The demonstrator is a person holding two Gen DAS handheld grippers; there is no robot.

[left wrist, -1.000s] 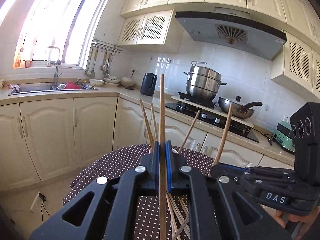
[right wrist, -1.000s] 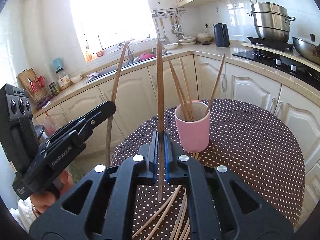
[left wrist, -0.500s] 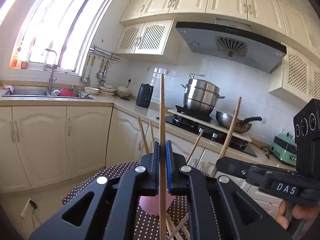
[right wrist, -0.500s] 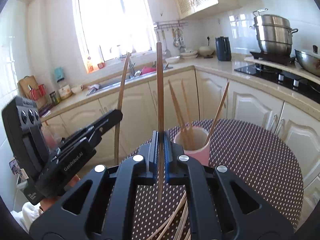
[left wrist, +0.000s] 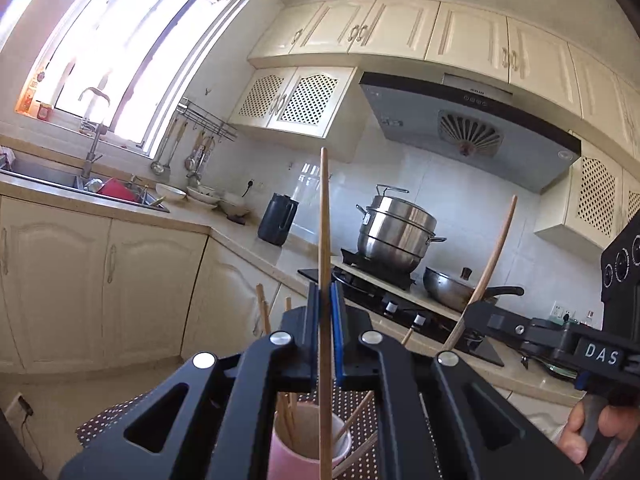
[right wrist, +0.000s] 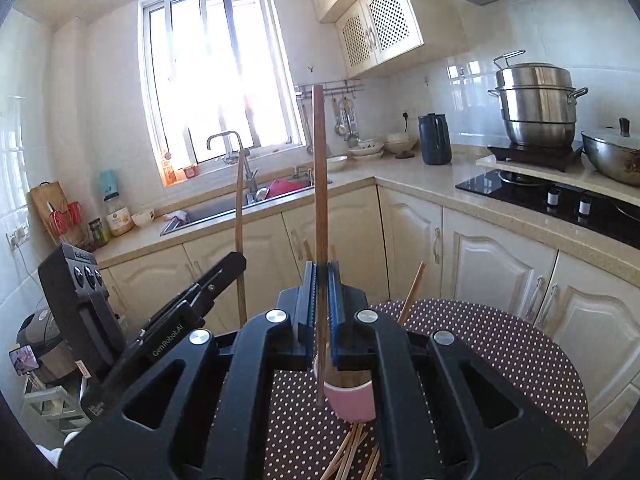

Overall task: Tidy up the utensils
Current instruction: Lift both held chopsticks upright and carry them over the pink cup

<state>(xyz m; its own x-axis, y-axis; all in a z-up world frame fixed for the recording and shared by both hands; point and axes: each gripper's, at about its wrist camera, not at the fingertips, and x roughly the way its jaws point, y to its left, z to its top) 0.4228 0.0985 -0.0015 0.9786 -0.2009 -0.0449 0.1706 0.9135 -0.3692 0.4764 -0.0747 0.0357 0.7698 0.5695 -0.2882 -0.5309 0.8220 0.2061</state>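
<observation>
My left gripper (left wrist: 325, 300) is shut on a wooden chopstick (left wrist: 325, 240) that stands upright; its lower end hangs over the pink cup (left wrist: 308, 440). My right gripper (right wrist: 321, 280) is shut on another upright chopstick (right wrist: 319, 184), above the pink cup (right wrist: 352, 400). The cup stands on the brown dotted table (right wrist: 500, 356) and holds several chopsticks. More chopsticks (right wrist: 352, 452) lie loose on the cloth in front of the cup. Each view also shows the other gripper: the right one (left wrist: 476, 316) and the left one (right wrist: 236, 260), each with its stick.
Cream cabinets and a counter (right wrist: 420, 184) run behind the table, with a sink (right wrist: 240, 204), a dark kettle (right wrist: 434, 140), a steel steamer pot (right wrist: 536, 108) and a wok (right wrist: 612, 156) on the hob. A hand (left wrist: 592, 428) holds the right gripper's handle.
Both grippers have risen and moved over the pink cup, each still holding its chopstick. The cup now sits beneath the fingers in both views.
</observation>
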